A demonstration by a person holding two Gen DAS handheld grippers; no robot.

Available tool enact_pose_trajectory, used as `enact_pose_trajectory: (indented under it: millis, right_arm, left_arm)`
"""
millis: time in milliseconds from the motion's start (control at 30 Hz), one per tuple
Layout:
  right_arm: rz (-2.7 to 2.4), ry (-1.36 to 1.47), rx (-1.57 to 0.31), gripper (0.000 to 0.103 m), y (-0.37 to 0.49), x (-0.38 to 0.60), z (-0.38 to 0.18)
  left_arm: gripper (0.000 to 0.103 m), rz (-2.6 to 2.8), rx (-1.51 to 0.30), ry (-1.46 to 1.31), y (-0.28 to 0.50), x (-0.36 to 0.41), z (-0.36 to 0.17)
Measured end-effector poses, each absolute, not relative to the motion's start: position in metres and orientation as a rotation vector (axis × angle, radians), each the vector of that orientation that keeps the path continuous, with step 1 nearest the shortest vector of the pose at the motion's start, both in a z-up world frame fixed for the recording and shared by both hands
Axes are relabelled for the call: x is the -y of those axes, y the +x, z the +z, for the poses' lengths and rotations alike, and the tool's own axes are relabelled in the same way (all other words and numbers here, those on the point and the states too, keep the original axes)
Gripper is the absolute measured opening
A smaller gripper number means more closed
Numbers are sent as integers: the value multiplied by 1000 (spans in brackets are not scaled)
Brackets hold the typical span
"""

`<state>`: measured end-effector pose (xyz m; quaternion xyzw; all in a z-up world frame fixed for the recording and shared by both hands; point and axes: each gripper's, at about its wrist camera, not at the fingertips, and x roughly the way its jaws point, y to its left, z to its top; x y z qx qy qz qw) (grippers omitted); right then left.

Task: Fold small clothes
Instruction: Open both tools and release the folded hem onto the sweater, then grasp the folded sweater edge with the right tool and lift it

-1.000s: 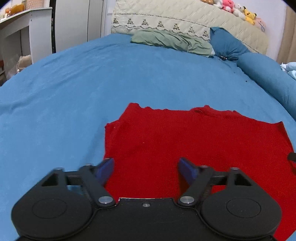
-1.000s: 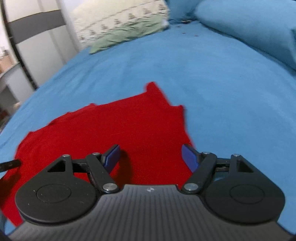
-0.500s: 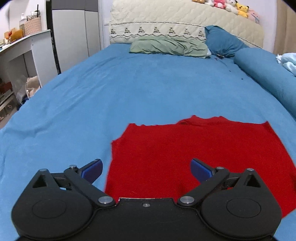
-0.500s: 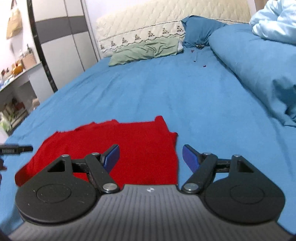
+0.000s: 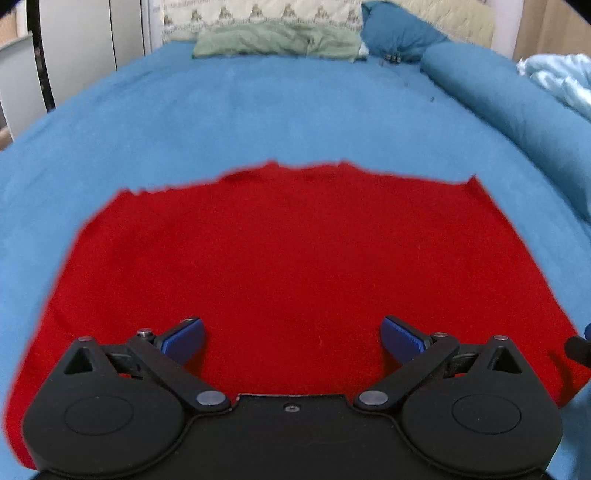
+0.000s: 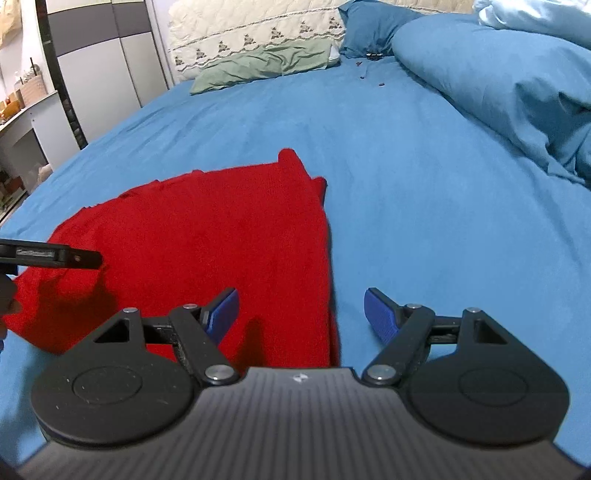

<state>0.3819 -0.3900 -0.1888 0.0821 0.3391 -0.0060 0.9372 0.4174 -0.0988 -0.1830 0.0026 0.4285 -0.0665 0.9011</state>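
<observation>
The garment is plain bright red. It lies on a bed covered in a plain mid-blue sheet. At twelve o'clock in the left wrist view, a sage-green pillow rests before a cream quilted headboard cover edged with a row of small dark tree-like motifs. A darker blue pillow sits beside it. The rolled duvet is blue. Each claw, left claw and right claw, has blue pads on black arms. The wardrobe is grey and white.
</observation>
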Motion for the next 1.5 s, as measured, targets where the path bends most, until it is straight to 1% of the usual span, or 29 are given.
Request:
enact_pose_trajectory:
  millis: [67, 133, 200, 233, 300, 433, 567, 600, 667, 800, 1000, 1133, 1233, 1300, 1367, 1500]
  right_arm:
    - [-26, 172, -703, 88, 382, 386, -200]
    - [-35, 160, -721, 87, 383, 383, -211]
    - [-38, 145, -711, 86, 382, 379, -217]
    - [-40, 147, -699, 84, 381, 377, -219]
    - [-25, 166, -686, 70, 379, 374, -222]
    - [-19, 188, -673, 57, 376, 371, -225]
    - [-51, 273, -671, 34, 377, 378, -222]
    - [-60, 296, -673, 30, 377, 380, -221]
    - [-71, 353, -682, 25, 379, 385, -217]
    - [-65, 461, -674, 23, 376, 393, -199]
    - [25, 574, -560, 23, 384, 374, -141]
    - [188, 581, -489, 23, 410, 325, -102]
    - [395, 507, -477, 23, 432, 265, -88]
    - [548, 450, -502, 23, 445, 222, -91]
    - [699, 405, -579, 22, 458, 178, -108]
    - [774, 314, -791, 22, 480, 108, -169]
  left_arm:
    - [103, -125, -903, 14, 422, 102, -194]
    - [103, -127, -883, 22, 421, 104, -196]
    - [103, -132, -893, 18, 425, 103, -197]
    - [103, -136, -902, 10, 423, 98, -199]
    - [103, -140, -925, 2, 426, 96, -199]
    - [103, -142, -961, 6, 430, 97, -196]
    - [103, -138, -966, 9, 432, 96, -197]
    - [103, -135, -966, 9, 433, 96, -198]
    - [103, -132, -969, 12, 434, 96, -198]
    - [103, -133, -986, 11, 436, 96, -197]
    - [103, -173, -986, -23, 434, 84, -186]
    - [103, -180, -889, -21, 411, 35, -154]
    - [103, -186, -854, -11, 388, -13, -140]
    - [103, -172, -841, -18, 375, -41, -138]
    - [103, -163, -841, -35, 362, -64, -142]
    - [103, -153, -881, -54, 351, -83, -164]
